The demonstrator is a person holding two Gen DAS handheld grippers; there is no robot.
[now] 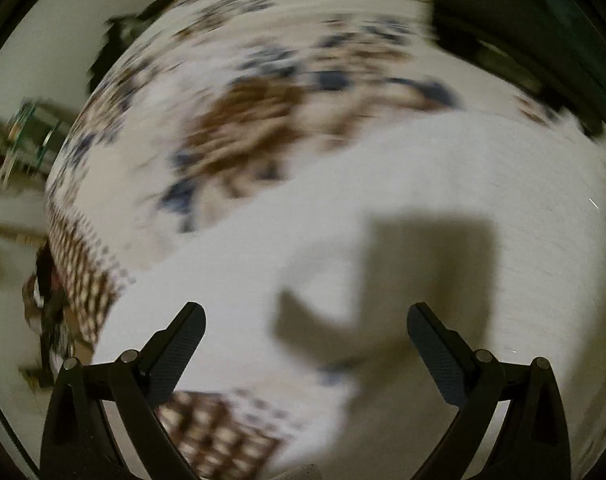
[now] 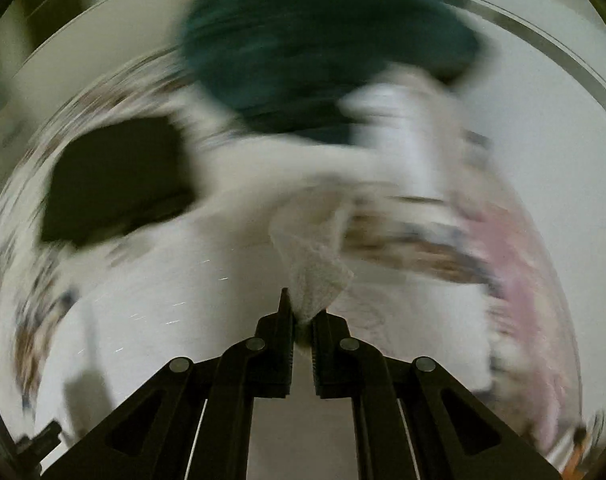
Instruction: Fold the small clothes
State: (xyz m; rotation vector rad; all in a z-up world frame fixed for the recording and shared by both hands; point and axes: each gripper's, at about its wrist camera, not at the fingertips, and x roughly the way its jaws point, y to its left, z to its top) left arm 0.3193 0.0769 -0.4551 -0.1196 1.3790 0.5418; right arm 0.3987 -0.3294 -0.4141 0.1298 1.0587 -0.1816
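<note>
A: Where was the white cloth [image 2: 315,276]?

B: Pinched in the right gripper [image 2: 302,320]. Its jaws had come almost together on a bunched corner, and the rest trailed away over the patterned cover [image 1: 247,120]. The left view showed the same white fabric spread flat below.

A: And the left gripper [image 1: 306,334]?

B: Spread wide, nothing between its fingers [image 1: 179,344], pointing down at the fabric with its shadow across it.

A: What could have gone wrong?

B: I'd judge the grip thin; only a small tuft sat between the pads, so a quick pull might have slipped it free. Both views were smeared with motion, and a fast left grab could have caught two layers or the cover beneath.

A: Anything nearby to snag?

B: A teal garment [image 2: 323,48] and a black one [image 2: 115,180] lay close behind; dragging the cloth might have pulled them along.
</note>
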